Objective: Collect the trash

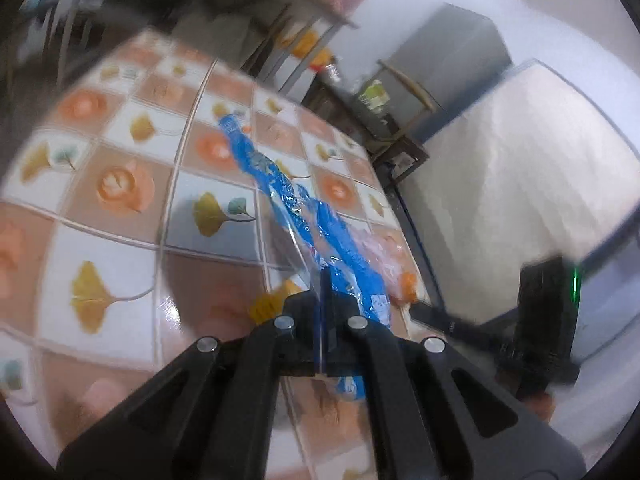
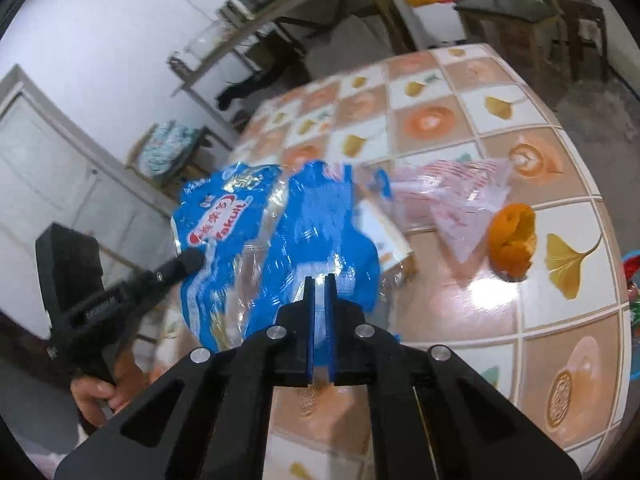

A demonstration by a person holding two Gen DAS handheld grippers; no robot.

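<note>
A crumpled blue Yakult plastic wrapper [image 2: 280, 236] is held above the tiled table [image 2: 460, 128]. My right gripper [image 2: 319, 280] is shut on its near edge. My left gripper [image 1: 325, 276] is shut on the same wrapper [image 1: 320, 220], seen edge-on as a long blue strip; it also shows in the right wrist view [image 2: 192, 258], gripping the wrapper's left side. A clear pink-printed plastic bag [image 2: 460, 196] and an orange peel [image 2: 514, 240] lie on the table to the right. The peel [image 1: 408, 284] and bag [image 1: 380, 248] show near the table edge in the left wrist view.
The right gripper's body [image 1: 544, 320] shows at right in the left wrist view. A white mattress [image 1: 520, 184] stands beyond the table edge. Shelves [image 2: 280, 12], a white door [image 2: 48, 168] and a dark side table [image 2: 520, 12] surround the table.
</note>
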